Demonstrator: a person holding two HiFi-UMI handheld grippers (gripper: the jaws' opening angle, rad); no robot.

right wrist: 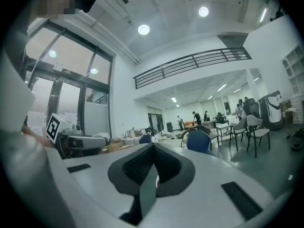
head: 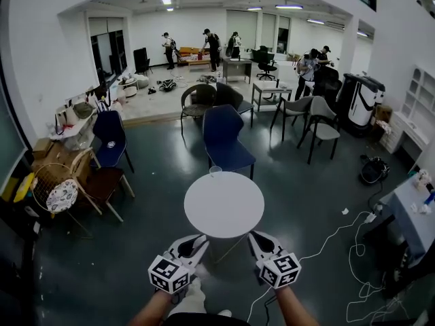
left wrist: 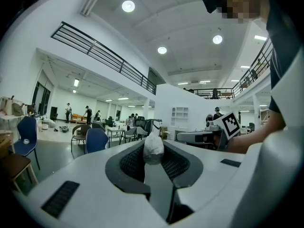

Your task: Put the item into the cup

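A small white crumpled item (left wrist: 153,148) sits pinched between the pads of my left gripper (left wrist: 154,145), which is shut on it. In the head view the left gripper (head: 192,244) hovers at the near left edge of a round white table (head: 224,206). The right gripper (head: 257,242) is at the near right edge. In the right gripper view its jaws (right wrist: 153,148) meet with nothing between them. A clear cup (head: 215,171) stands upright on the table's far edge, well beyond both grippers.
A blue chair (head: 224,138) stands just behind the table. More chairs (head: 109,141) and cluttered boxes line the left. White cables (head: 353,250) trail over the floor on the right beside a desk (head: 408,216). Several people stand far off.
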